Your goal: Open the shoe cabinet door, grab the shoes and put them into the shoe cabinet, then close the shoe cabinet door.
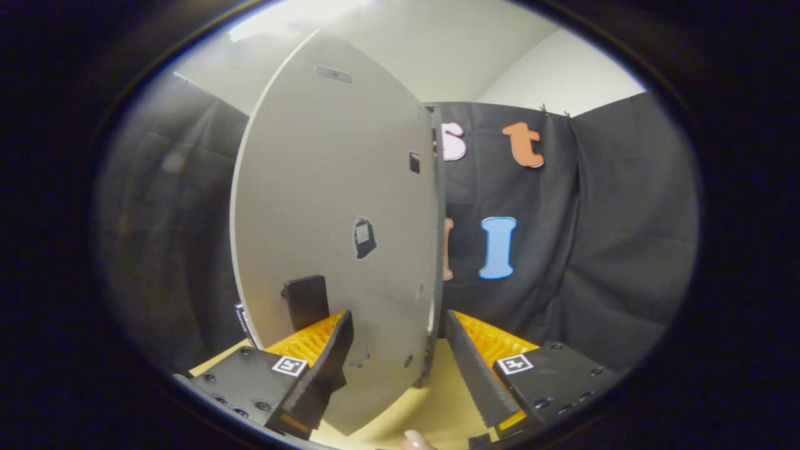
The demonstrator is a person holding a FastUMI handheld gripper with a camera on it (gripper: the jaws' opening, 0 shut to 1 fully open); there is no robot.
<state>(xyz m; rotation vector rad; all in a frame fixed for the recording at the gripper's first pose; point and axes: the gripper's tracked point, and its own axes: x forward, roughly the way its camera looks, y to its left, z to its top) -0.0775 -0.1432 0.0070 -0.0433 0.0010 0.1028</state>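
Tongs (394, 359) spread wide apart, both fingers (325, 369) reaching forward and angled inward, gripping nothing, a fingertip of the person's hand (415, 440) just below, between the fingers

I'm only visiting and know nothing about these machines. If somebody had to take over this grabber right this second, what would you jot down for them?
Gripper: open, its fingers straddling the free edge of the shoe cabinet door, not clamped on it.
Door: swung open, edge-on to the camera, standing between the fingers. A small dark block sits low on its face.
Surface below: a light tabletop, with a fingertip at the near edge.
Done: the door looks opened.
Left: let go of the door, fetch the shoes, put them inside, shut the door.
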